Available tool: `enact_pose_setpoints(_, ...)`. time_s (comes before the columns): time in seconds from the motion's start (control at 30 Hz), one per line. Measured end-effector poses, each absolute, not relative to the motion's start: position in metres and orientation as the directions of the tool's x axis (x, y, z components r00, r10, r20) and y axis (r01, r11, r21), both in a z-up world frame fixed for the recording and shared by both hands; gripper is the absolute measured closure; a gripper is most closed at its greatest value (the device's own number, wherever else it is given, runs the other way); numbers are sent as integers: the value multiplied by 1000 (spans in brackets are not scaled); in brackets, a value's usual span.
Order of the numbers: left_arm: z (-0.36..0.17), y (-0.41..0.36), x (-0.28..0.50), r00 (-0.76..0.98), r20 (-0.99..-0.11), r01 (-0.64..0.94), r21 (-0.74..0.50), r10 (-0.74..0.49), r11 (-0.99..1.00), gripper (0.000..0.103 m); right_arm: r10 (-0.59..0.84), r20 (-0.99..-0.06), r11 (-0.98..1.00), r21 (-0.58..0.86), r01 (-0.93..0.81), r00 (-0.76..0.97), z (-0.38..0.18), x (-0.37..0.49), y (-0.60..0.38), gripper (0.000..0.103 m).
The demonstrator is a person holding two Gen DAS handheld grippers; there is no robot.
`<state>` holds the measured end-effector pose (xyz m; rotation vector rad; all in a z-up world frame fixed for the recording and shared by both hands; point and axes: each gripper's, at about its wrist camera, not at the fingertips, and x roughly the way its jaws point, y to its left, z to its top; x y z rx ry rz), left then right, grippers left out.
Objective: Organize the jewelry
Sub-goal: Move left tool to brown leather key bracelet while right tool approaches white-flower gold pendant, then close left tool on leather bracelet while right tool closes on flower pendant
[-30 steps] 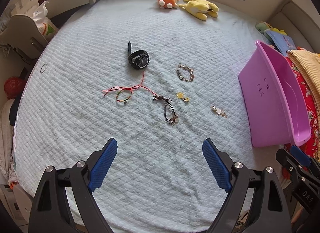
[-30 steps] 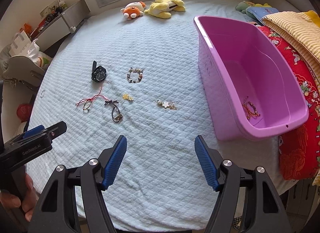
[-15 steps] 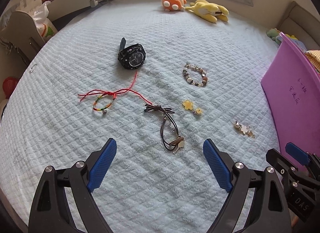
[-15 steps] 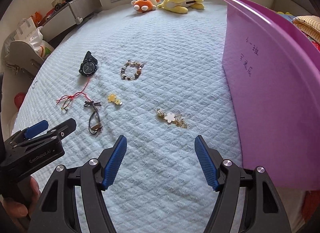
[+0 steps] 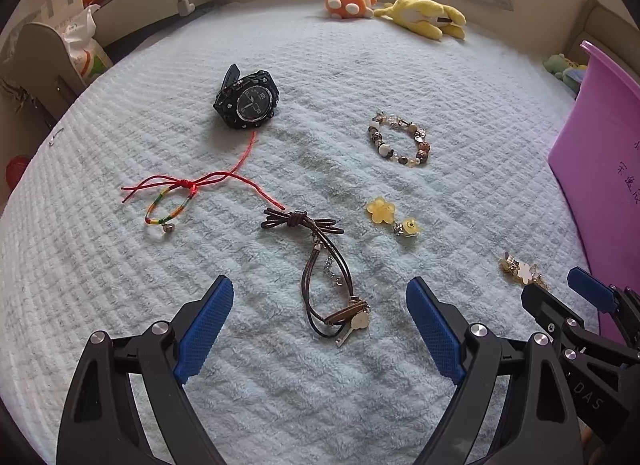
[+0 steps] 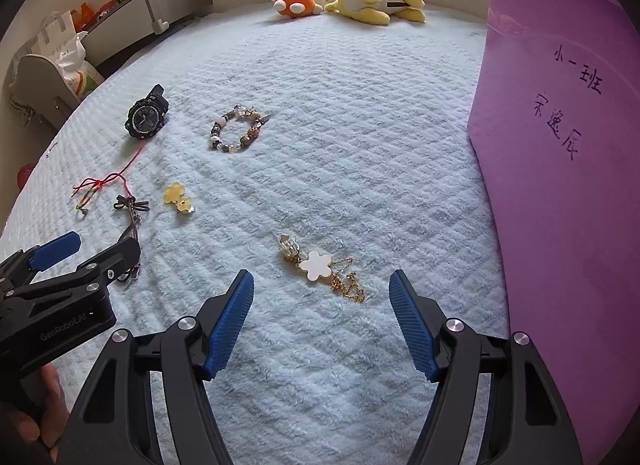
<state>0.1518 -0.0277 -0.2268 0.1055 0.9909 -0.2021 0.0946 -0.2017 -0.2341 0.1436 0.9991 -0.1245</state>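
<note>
Jewelry lies scattered over the pale quilted bedspread (image 5: 320, 405), and I am at the reaching step with both tools at once. My left gripper (image 5: 320, 315) stands wide, nothing between its pads, framing the brown cord bracelet (image 5: 328, 289) whose clasp end sits just ahead of the fingertips. My right gripper (image 6: 322, 307) is open too, a little narrower, and also empty, with the gold chain with the white flower (image 6: 320, 267) lying just in front of it. The purple tub (image 6: 560, 185) rises right beside that chain, on my right.

Further off wait the black watch (image 5: 248, 103), the beaded bracelet (image 5: 400, 143), the red string bracelet (image 5: 176, 201) and the yellow flower charms (image 5: 390, 215).

Next, I judge, each tool must come down until its pads straddle its piece, then close low against the soft cloth so the thin cord and fine chain do not slip out.
</note>
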Motion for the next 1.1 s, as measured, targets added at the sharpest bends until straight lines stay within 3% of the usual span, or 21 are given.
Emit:
enact_pose_setpoints(0.67, -256, -40, 162, 529, -841, 225, 14, -110, 974, 16, -69, -847, 991, 1, 131, 527, -260, 108, -205, 36)
enact_pose_setpoints(0.97, -266, -39, 169, 538, -831, 241, -6, -139, 970, 9, -74, -839, 993, -12, 117, 539, -264, 112, -201, 37)
enact_pose_setpoints(1.1, -265, -41, 169, 542, -829, 243, 0, -136, 970, 11, -67, -840, 994, -8, 111, 539, -264, 113, -200, 43)
